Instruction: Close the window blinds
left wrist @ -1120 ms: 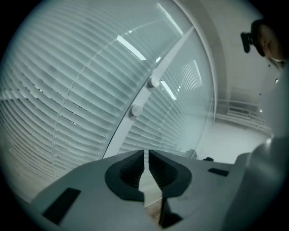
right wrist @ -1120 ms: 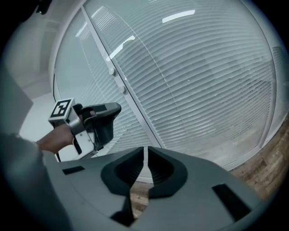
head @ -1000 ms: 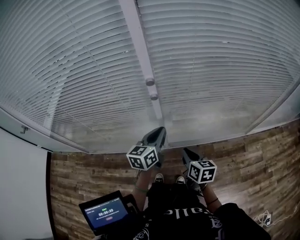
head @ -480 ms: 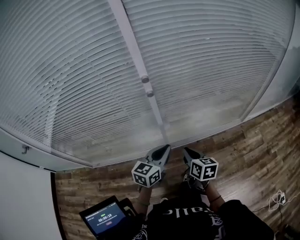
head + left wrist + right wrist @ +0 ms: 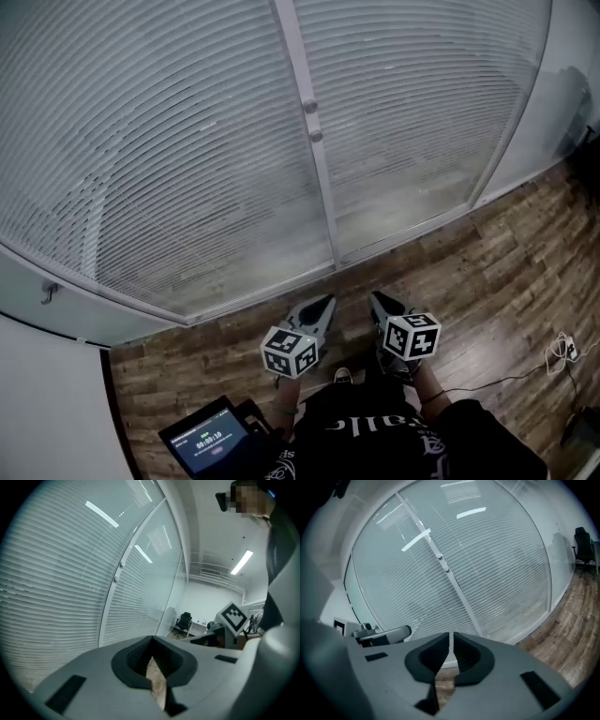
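Observation:
White slatted blinds [image 5: 178, 141] cover the two glass panels on either side of a white mullion [image 5: 323, 197], which carries two small round knobs [image 5: 307, 106]. The slats lie close together, and the lower part looks hazy. Both grippers hang low in front of the person, over the wood floor and apart from the blinds. My left gripper [image 5: 325, 300] is shut with nothing in it, its jaws [image 5: 151, 641] pointing up along the blinds [image 5: 61, 588]. My right gripper [image 5: 376, 297] is beside it, also shut and empty, and faces the blinds [image 5: 487, 564] with its jaws [image 5: 451, 637] together.
A tablet with a lit screen [image 5: 214, 437] stands at the lower left by the person's legs. Wood floor [image 5: 506, 253] runs to the right, with cables [image 5: 561, 349] lying on it. A white wall [image 5: 47, 412] closes the left side. An office chair [image 5: 185, 620] stands further off.
Both grippers have drawn back from the foot of the blinds toward the person's body. The head view has swung to show more floor at the right.

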### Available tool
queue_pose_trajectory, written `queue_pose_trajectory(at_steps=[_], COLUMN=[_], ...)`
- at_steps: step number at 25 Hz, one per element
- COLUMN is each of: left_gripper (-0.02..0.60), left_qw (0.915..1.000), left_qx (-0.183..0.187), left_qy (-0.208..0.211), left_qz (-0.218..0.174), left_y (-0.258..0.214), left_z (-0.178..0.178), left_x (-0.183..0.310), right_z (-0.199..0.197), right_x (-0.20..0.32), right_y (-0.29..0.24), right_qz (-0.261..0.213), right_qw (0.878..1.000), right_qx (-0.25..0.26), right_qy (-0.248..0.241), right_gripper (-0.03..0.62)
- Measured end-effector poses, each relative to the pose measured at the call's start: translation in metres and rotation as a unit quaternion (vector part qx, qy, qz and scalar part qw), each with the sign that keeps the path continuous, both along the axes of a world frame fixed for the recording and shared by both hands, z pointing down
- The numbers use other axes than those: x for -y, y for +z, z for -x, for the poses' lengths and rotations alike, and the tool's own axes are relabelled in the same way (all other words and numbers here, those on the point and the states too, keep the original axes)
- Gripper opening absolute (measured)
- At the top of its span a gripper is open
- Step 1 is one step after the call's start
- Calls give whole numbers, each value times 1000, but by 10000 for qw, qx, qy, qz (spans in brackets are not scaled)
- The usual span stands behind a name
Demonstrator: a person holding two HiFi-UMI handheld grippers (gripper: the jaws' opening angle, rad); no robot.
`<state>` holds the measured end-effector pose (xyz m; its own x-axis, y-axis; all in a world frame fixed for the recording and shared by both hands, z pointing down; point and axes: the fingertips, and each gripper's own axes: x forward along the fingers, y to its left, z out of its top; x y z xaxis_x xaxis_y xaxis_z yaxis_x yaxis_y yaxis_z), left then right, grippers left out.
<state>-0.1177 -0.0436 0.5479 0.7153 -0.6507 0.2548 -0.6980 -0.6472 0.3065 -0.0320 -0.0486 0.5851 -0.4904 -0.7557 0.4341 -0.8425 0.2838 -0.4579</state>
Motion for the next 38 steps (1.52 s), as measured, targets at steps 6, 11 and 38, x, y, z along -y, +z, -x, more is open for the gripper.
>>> queue_pose_trajectory(at_steps=[6, 11, 38], left_gripper=[5, 5, 5], left_qw=[9998, 9996, 9975], left_qx=[-195, -261, -275], left_qy=[-20, 77, -646], left_qz=[-16, -119, 49], left_y=[-2, -16, 3], left_z=[-9, -36, -147], left_x=[-48, -74, -261], right_z=[-7, -32, -134], right_x=[-69, -95, -277], right_y=[-9, -24, -11], right_qz=[-156, -323, -295], right_qw=[9996, 9991, 9956], right_qx=[-225, -262, -309], right_qy=[-56, 1, -838], right_gripper=[41, 41, 41])
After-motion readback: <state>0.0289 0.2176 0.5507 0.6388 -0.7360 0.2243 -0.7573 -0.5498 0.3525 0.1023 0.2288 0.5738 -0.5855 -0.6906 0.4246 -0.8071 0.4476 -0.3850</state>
